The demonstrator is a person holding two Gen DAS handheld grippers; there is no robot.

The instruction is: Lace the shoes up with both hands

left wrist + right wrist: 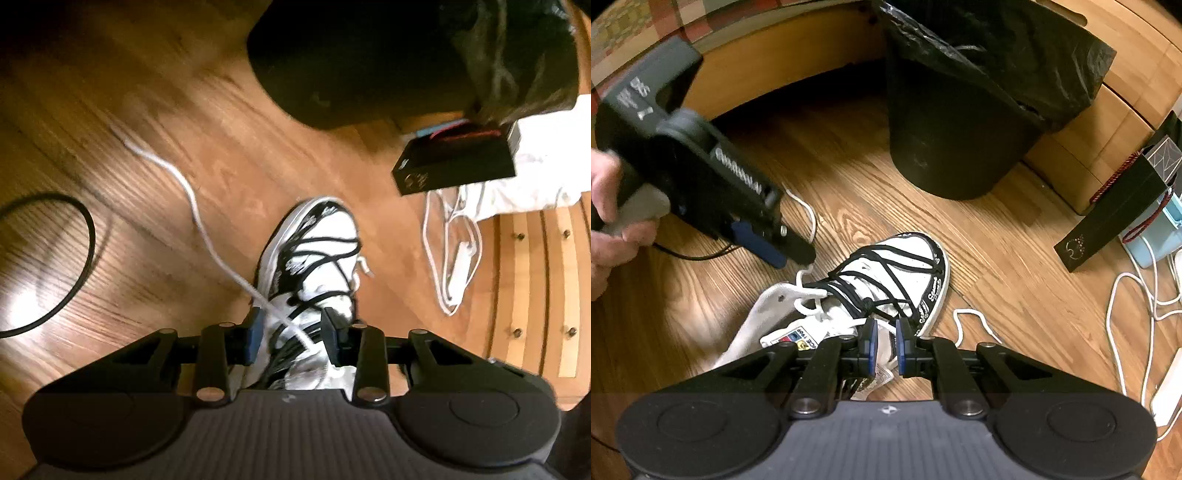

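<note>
The left gripper [291, 332] is angled down over a high-top sneaker [314, 266], its blue-padded jaws parted, with the white lace [207, 236] running diagonally across the gap between them; the pads do not press on it, so the lace lies loose, free to be caught or let go. From there the lace trails up and to the left across the wooden floor [129, 277]. In the right wrist view, the right gripper [885, 345] sits low over the shoe's open collar with its jaws drawn close together on white fabric at the sneaker's upper edge [886, 339], probably pinning the shoe steady so the other hand can work the lace; exactly which piece it pinches is hard to tell. The sneaker is white with black trim and thin black cord crisscrossing its front, lying on the floor with its toe pointing away from both cameras. A person's hand [605, 221] holds the left tool at the left of that view, its tips just above the white lace loops by the eyelets. Beyond the shoe stands a black bin with a black liner [960, 122]. To the right lie a black box [1115, 214] and white cables [1126, 295]; a black cable [74, 258] curves at the left.
</note>
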